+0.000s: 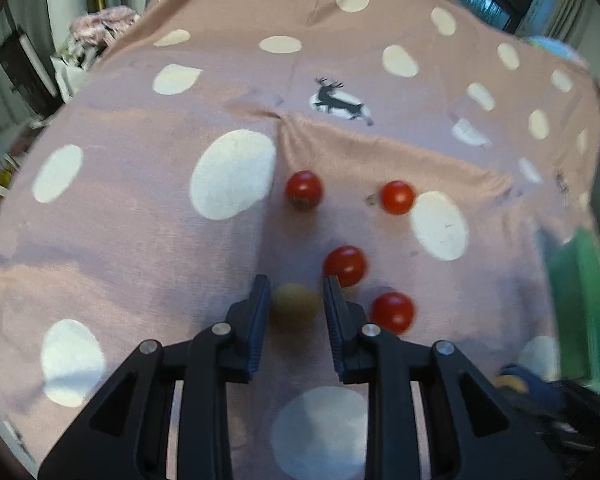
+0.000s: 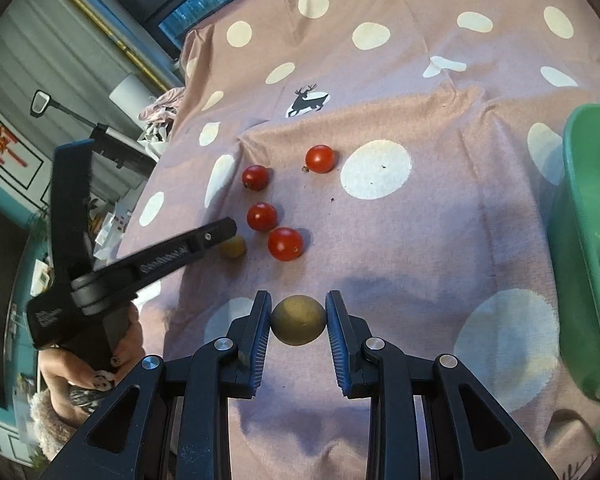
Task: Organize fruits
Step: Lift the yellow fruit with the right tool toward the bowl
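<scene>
Right hand-held gripper clamped on round olive-brown fruit. Left hand-held gripper nearly closed around small yellowish round fruit; contact unclear. Four red cherry tomatoes just ahead on pink polka-dot tablecloth. Green plastic basin right of right gripper.

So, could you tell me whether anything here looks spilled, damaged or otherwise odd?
Nothing looks spilled or damaged. Four red tomatoes sit loose on the spotted cloth, which is creased. Each gripper is closed on a yellowish fruit.
</scene>
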`<state>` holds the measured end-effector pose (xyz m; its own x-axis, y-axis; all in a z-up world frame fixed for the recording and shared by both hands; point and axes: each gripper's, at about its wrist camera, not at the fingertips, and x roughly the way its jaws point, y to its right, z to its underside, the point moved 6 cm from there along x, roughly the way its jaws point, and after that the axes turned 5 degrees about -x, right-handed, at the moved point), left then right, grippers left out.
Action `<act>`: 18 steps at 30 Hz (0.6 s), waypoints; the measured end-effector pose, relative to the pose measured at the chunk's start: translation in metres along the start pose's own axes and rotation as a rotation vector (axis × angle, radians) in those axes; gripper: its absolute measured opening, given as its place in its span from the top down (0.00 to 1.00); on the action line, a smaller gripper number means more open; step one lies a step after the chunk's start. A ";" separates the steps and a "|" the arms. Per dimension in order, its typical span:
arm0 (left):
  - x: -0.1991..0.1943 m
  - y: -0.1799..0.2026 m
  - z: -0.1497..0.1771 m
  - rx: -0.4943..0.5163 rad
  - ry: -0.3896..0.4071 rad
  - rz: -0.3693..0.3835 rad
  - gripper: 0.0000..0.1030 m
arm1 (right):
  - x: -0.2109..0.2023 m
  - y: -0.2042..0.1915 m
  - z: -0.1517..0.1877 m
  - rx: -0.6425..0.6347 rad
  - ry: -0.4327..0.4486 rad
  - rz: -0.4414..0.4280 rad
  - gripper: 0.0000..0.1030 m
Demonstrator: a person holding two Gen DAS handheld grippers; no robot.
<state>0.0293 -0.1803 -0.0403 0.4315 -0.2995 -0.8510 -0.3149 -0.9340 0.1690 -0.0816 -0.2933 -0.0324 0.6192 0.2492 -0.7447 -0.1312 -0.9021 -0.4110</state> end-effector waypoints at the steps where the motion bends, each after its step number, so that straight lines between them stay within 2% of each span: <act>1: 0.000 0.003 0.001 0.019 0.010 -0.010 0.76 | -0.001 0.000 0.000 0.000 0.002 0.003 0.72; 13: 0.007 0.013 0.009 0.136 0.071 -0.133 0.75 | -0.006 0.003 -0.002 0.005 0.008 0.013 0.72; 16: 0.005 0.012 0.011 0.130 0.062 -0.117 0.75 | -0.007 0.003 -0.003 0.005 0.011 0.019 0.72; 18: -0.002 0.016 0.012 0.110 0.040 -0.054 0.75 | -0.008 0.004 -0.003 0.004 0.013 0.020 0.72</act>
<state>0.0133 -0.1921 -0.0425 0.4832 -0.2588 -0.8364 -0.3801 -0.9226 0.0659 -0.0853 -0.2995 -0.0262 0.6264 0.2266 -0.7458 -0.1463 -0.9056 -0.3980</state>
